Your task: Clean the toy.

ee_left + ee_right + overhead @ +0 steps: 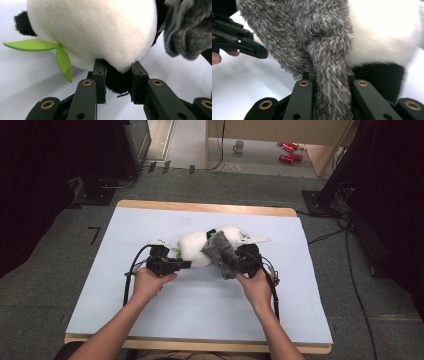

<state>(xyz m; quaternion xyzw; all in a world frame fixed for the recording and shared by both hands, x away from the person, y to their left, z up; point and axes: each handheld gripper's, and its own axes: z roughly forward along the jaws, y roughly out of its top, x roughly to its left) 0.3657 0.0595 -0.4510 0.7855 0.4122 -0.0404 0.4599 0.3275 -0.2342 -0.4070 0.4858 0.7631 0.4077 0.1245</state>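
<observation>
right gripper view: right tongs (329, 75) pinch unlabelled grey fur (312, 37).

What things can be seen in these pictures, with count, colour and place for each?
panda plush toy: 1, white and black, middle of the table
green leaf: 1 two-bladed piece, on the plush toy's side
grey fuzzy cloth: 1, grey, draped against the plush toy
table cover: 1, pale blue, over the wooden table
mug: 1, pale, on the floor far behind
red things: 2 or 3, on the floor by the mug; kind unclear
left claw: black, shut on a black part of the plush toy
right claw: black, shut on the grey fuzzy cloth
hands: 2, each holding one claw
</observation>
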